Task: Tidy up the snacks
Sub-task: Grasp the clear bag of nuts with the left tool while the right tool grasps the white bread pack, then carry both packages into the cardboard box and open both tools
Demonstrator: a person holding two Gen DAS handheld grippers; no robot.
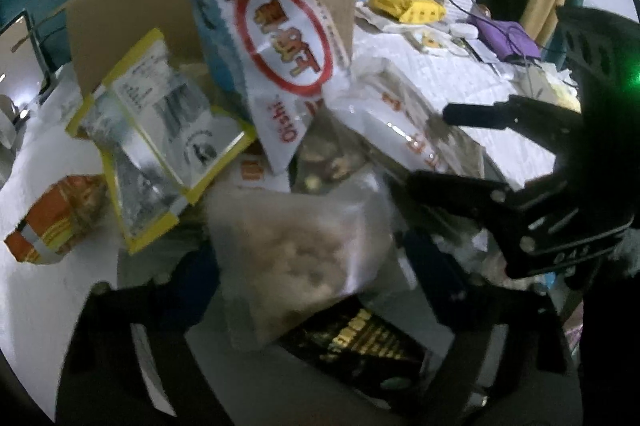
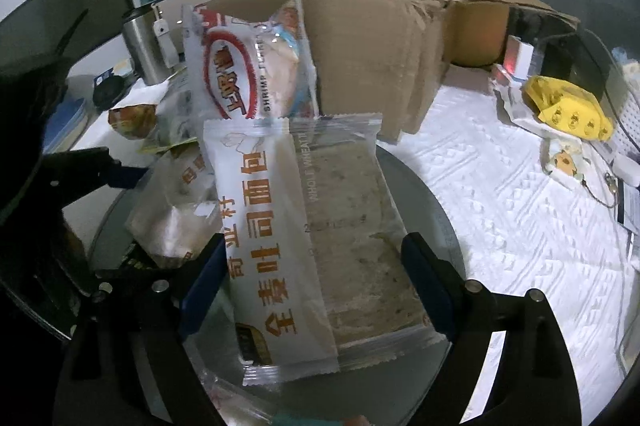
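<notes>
A clear bag of pale snacks (image 1: 300, 258) lies between the two fingers of my left gripper (image 1: 304, 278); motion blur hides whether the pads press on it. My right gripper (image 2: 314, 274) is shut on a whole-wheat bread package (image 2: 320, 226), its blue pads (image 2: 204, 278) against both long sides. In the left wrist view that right gripper (image 1: 428, 148) straddles the same white package (image 1: 392, 130). A white and red Oishi shrimp-chip bag (image 1: 276, 42) leans against the cardboard box (image 1: 132, 10) behind the pile. One left-gripper finger (image 2: 124, 175) shows beside the clear bag (image 2: 172, 218).
A yellow-edged silver packet (image 1: 156, 130), an orange packet (image 1: 52, 222) and a black packet with gold print (image 1: 360, 342) lie around the pile. A round glass tray (image 2: 432, 186) sits under the bread. A steel cup (image 2: 140, 42) and a yellow object (image 2: 568, 106) stand on the white cloth.
</notes>
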